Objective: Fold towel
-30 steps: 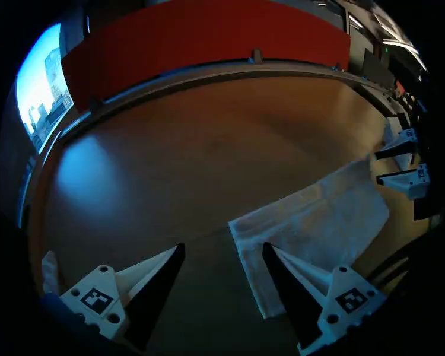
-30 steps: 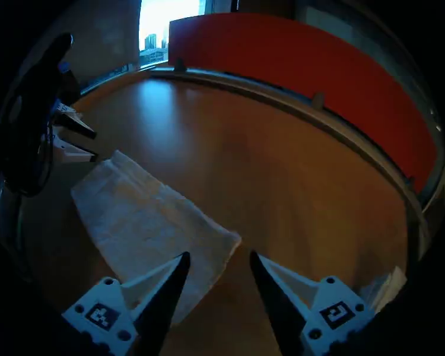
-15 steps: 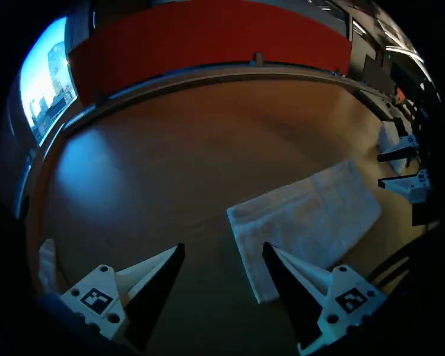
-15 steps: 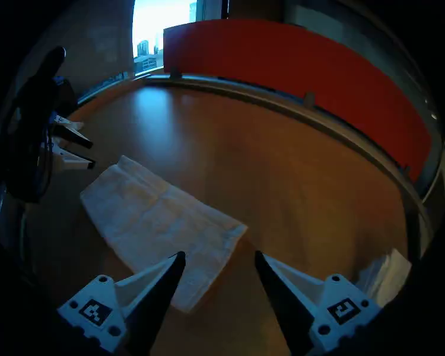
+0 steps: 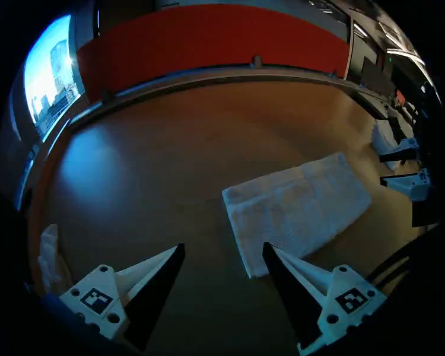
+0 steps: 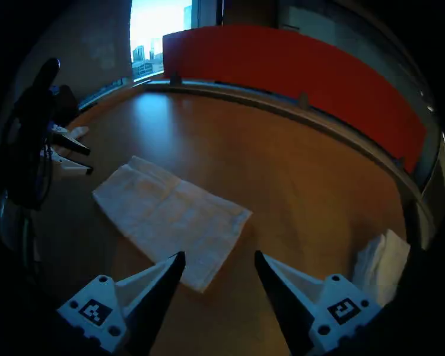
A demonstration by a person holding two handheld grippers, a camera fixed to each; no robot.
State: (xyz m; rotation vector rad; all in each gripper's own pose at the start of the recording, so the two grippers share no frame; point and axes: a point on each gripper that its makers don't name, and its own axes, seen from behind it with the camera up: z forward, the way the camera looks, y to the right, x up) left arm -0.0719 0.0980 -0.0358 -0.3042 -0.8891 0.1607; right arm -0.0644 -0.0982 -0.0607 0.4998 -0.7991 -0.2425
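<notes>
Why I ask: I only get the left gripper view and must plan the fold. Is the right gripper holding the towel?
Observer: No. In the right gripper view the right gripper is open. The towel lies flat, and its near corner shows in the gap between the fingers, ungripped.
Operator: How does my left gripper look from there?
Observer: The left gripper is open, beside the towel's far short end and apart from it.
Operator: Anything else near the right gripper?
Observer: A stack of white cloth lies to its right, apart from the towel.
</notes>
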